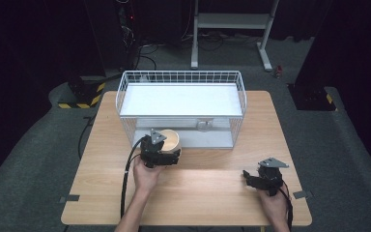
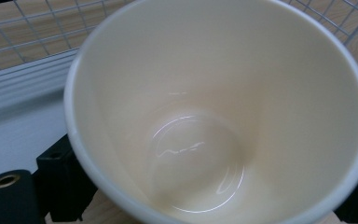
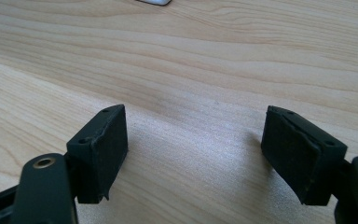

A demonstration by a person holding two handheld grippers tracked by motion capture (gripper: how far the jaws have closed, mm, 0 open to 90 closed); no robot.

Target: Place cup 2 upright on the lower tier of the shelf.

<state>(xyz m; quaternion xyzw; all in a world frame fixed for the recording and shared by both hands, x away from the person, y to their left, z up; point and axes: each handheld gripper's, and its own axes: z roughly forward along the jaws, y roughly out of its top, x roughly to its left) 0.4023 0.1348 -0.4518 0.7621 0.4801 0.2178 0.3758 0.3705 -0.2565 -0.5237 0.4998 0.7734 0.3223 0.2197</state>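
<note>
- Two grippers inspected: your left gripper holds the cream cup, jaws clamped across its outside wall.
- Your right gripper stands wide and empty over the bare table.
- The cup hangs at the open front of the wire basket, by the lower shelf.
- Step in hand, as judged: carrying the cup in.
- Next: clear the frame, set down level, then release.

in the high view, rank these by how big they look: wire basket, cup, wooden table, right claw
1. wooden table, by far the widest thing.
2. wire basket, covering much of the table's far half.
3 and 4. cup and right claw: they look about alike, and the left claw hides part of the cup, so no ranking.
</note>
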